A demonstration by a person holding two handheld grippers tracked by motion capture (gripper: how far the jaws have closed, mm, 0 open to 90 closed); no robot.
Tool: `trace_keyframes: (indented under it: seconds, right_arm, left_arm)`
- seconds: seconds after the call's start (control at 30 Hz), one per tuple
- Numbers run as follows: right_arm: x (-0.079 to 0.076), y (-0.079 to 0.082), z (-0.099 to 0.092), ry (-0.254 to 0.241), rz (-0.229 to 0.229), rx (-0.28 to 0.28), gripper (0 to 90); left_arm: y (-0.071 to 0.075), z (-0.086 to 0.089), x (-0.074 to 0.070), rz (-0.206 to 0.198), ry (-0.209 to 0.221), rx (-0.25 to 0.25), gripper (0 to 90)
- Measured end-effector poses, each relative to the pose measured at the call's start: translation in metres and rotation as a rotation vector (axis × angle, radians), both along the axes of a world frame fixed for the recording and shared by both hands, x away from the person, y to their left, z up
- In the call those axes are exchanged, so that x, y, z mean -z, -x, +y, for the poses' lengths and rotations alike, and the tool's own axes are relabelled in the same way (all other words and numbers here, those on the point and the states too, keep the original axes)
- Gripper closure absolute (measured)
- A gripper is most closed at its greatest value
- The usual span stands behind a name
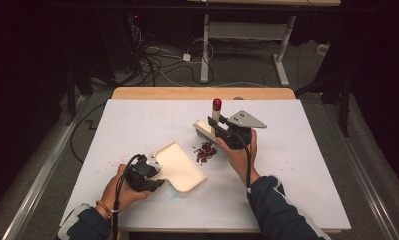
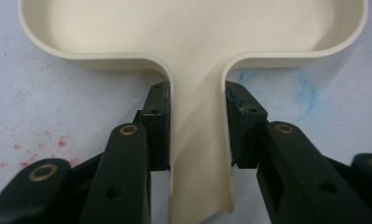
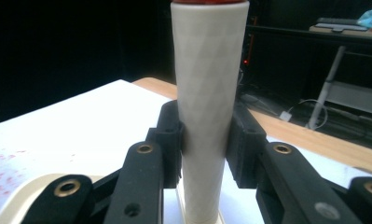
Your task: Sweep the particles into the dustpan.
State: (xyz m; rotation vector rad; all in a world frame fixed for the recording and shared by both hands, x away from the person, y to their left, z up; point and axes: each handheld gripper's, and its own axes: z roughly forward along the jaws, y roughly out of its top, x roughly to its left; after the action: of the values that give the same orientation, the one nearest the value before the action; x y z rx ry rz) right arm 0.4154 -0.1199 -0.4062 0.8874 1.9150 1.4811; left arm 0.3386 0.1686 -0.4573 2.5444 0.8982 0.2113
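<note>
A cream dustpan (image 1: pixel 181 169) lies on the white table left of centre, its tray (image 2: pixel 193 28) pointing away from my left gripper (image 1: pixel 156 174). That gripper (image 2: pixel 197 126) is shut on the pan's narrow handle (image 2: pixel 200 158), one pad on each side. A small heap of dark red crumbs (image 1: pixel 205 150) sits just right of the pan's far end. Beyond the heap, my right gripper (image 1: pixel 218 126) is shut on the upright cream handle (image 3: pixel 207 107) of a brush (image 1: pixel 205 129), which has a red cap (image 1: pixel 217 104) on top. The brush head rests on the table.
The table (image 1: pixel 297 165) is covered with a white sheet, with a wooden strip (image 1: pixel 202 93) along its far edge. Faint red specks (image 2: pixel 39 149) and a blue smear (image 2: pixel 307 91) mark the sheet. Desk legs (image 1: pixel 205 50) and cables (image 1: pixel 152 62) stand on the floor behind.
</note>
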Motion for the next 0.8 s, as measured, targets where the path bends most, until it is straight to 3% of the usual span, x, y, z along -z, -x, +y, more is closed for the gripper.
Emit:
trace_keyframes:
  seconds: [0.8]
  right_arm:
    - [0.005,0.027,0.018,-0.005,0.016,-0.067,68.2]
  left_arm:
    - [-0.003,-0.015,0.003,0.013,-0.001,-0.013,64.2]
